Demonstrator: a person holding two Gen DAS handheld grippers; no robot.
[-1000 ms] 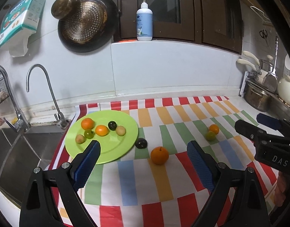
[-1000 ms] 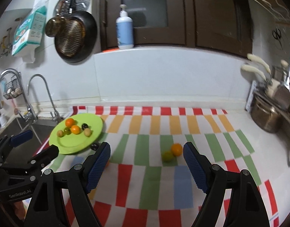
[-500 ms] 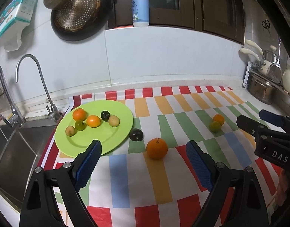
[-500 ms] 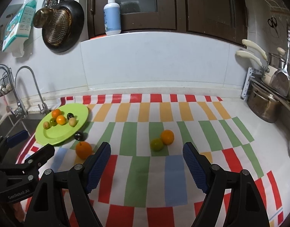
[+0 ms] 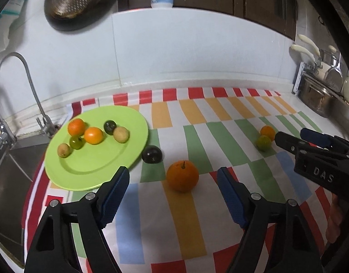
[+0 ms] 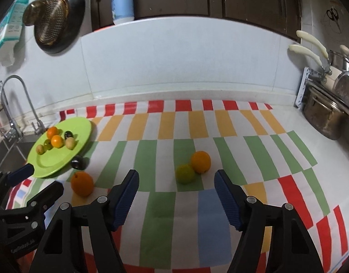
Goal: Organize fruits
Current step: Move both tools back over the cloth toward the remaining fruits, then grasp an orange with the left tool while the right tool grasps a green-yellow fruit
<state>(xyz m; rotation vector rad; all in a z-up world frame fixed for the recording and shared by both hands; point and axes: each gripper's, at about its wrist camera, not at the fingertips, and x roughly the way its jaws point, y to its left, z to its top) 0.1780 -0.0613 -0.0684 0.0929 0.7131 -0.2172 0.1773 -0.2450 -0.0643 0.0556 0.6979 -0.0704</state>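
A green plate (image 5: pixel 94 168) at the left of the striped cloth holds several small fruits. A dark plum (image 5: pixel 152 154) lies just off its right rim. A large orange (image 5: pixel 182 175) lies on the cloth, just ahead of my open, empty left gripper (image 5: pixel 173 191). A small orange (image 6: pixel 200 161) and a green fruit (image 6: pixel 185 173) touch each other ahead of my open, empty right gripper (image 6: pixel 176 191). The right wrist view also shows the plate (image 6: pixel 83 129), the plum (image 6: pixel 77 162) and the large orange (image 6: pixel 82 183).
A sink (image 5: pixel 6 175) with taps (image 5: pixel 26 86) lies left of the plate. A metal pot (image 6: pixel 327 118) and hanging utensils stand at the right. The striped cloth (image 6: pixel 174 227) covers the counter up to a white backsplash.
Both grippers have moved forward and lower toward the cloth. The large orange now sits close between the left fingers' line, the fruit pair close ahead of the right. Both stay open.
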